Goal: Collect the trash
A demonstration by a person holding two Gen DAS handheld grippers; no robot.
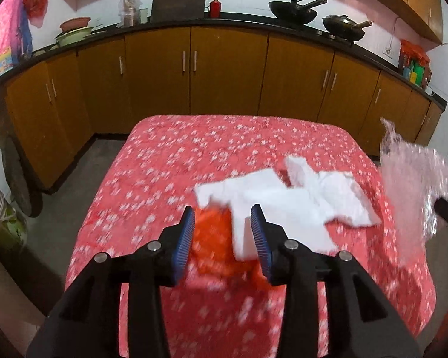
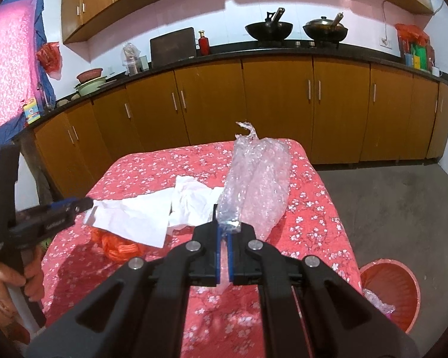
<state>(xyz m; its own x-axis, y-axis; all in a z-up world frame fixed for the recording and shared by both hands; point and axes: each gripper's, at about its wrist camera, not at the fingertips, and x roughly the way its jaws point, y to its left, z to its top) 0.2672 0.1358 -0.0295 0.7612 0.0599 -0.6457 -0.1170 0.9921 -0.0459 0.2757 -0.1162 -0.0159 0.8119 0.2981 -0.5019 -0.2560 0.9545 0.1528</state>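
At the left of the right-wrist view, the left gripper (image 2: 85, 205) was held level over the near-left part of the table draped in a red, white-flowered cloth (image 2: 307, 208), its tips at the edge of a flat white sheet of paper (image 2: 134, 217); in its own view its blue-padded jaws stood spread on either side of that edge (image 1: 245, 232), with nothing yet pinched. Beneath the sheet lay a crumpled orange plastic bag (image 2: 119, 249), and just beside it, toward the middle of the cloth, a crumpled white tissue-like paper (image 2: 194, 200). To take the sheet well, the left gripper would probably need to slide further over the edge before closing, lest the thin paper slip out or the orange bag be dragged along with it. Further right, the right gripper (image 2: 223, 249) was pressed together on the lower end of a long, clear roll of bubble wrap (image 2: 257, 179), which stood up and away from the jaws above the table. The wrap is light and springy, so a firm pinch and a release low over the opening would likely serve best. At the far right, on the grey floor beside the table, stood a round red plastic waste basket (image 2: 403, 295); a scrap of clear wrap (image 2: 376, 299) lay inside it, the rest of its contents being hidden.
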